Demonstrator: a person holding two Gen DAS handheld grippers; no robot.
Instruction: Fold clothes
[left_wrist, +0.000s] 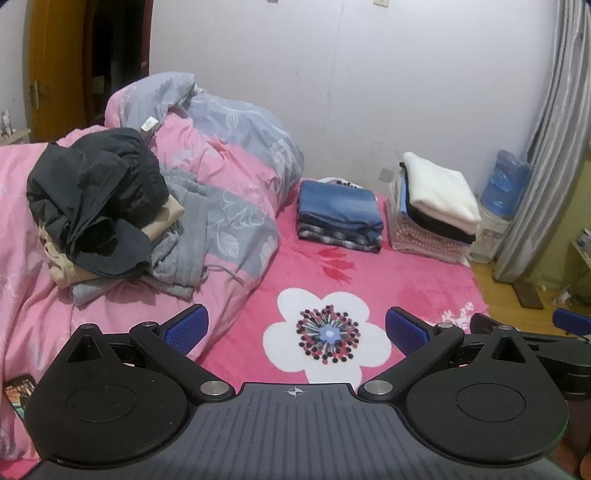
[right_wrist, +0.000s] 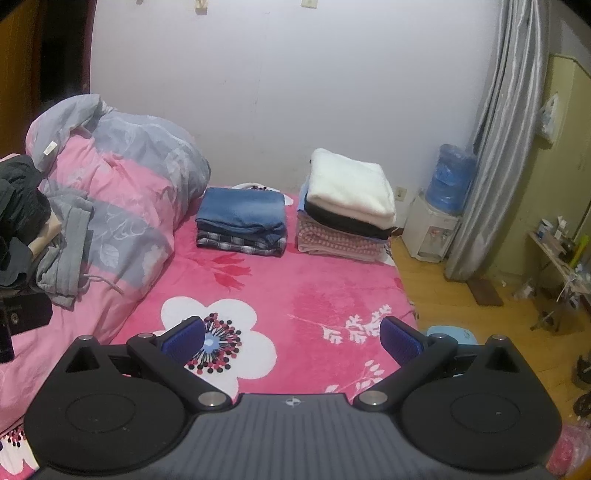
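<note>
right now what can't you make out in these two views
- Unfolded pile, left view: the black garment on top hides how many pieces lie beneath.
- Same pile, right view: cut off by the left edge.
- White item behind the blue folded stack: mostly hidden.
- Shelf clutter, right view: too small to identify.

Both wrist views are evenly lit by soft, cool, diffuse indoor light of moderate brightness; its source is out of frame, and shadows are faint. The doorway (left_wrist: 110, 55) at upper left is the darkest zone, with detail lost. Fisheye distortion bends the curtain (right_wrist: 491, 147) and the wall (right_wrist: 277, 92) toward the edges, the corners vignette, there is no marked glare, and focus is slightly soft and grainy throughout.
</note>
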